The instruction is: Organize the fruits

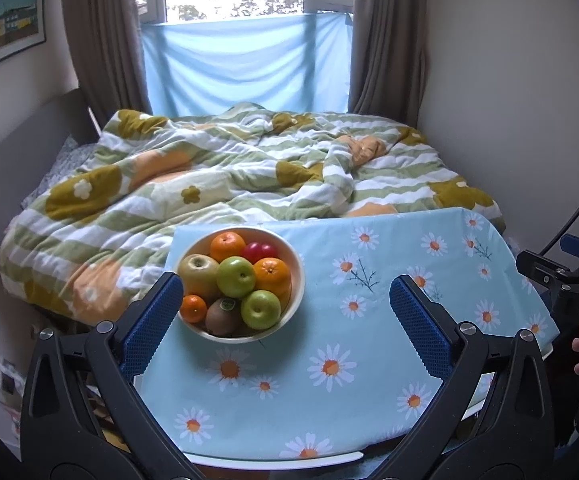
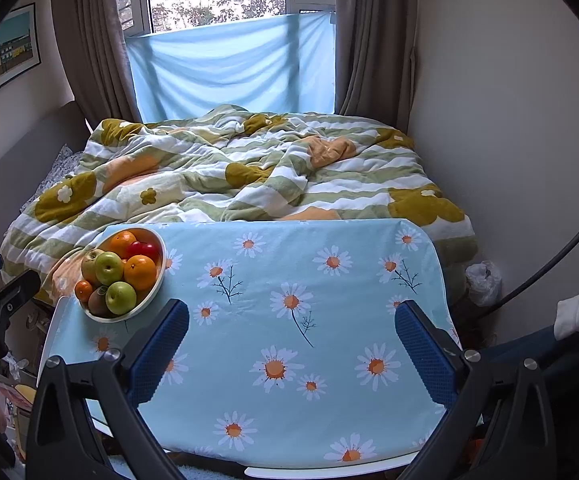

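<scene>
The round cream ceramic bowl sits left of centre in the left wrist view, at the far left edge of the small table under a pale blue daisy-print cloth. A careless push could tip it off onto the striped floral quilt, and pulling 1 fruit from the heap could send others rolling. It holds 2 green apples, 1 yellowish apple, 3 oranges (1 small), a brown kiwi and 2 small red fruits. The left gripper and right gripper both gape wide, holding nothing.
</scene>
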Demonstrator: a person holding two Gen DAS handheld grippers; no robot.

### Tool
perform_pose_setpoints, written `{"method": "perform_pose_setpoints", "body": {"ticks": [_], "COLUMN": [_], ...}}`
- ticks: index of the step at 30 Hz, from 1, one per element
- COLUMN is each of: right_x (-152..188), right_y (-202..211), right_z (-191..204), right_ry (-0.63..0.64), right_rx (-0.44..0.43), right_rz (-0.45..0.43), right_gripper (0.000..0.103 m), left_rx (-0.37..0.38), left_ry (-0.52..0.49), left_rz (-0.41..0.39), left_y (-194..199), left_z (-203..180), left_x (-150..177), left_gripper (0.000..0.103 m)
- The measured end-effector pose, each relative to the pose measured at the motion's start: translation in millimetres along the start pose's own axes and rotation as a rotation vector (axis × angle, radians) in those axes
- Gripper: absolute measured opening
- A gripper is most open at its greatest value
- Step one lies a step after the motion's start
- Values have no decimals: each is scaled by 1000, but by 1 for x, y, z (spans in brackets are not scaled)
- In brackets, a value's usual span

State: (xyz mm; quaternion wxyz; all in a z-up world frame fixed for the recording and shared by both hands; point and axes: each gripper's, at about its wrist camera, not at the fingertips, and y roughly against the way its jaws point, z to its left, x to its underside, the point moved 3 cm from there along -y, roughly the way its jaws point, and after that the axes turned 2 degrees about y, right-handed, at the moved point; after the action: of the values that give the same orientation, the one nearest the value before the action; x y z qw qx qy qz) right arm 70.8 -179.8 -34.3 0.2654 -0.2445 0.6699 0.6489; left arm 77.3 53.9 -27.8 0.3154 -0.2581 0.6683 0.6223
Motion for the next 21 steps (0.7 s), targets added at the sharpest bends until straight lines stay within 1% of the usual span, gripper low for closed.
{"method": "perform_pose_setpoints", "body": {"ticks": [21], "right_x": [0], "right_y": [0], "right_z": [1], "right_ry": [0], "right_rx": [0], "right_rz": [0], "right_gripper": [102], "left_rx": [-1], "left_ry": [1], "left_rz": [0], "left_y": [0], "left_z": [2], "left_x": [-4], "left_gripper": [103]}}
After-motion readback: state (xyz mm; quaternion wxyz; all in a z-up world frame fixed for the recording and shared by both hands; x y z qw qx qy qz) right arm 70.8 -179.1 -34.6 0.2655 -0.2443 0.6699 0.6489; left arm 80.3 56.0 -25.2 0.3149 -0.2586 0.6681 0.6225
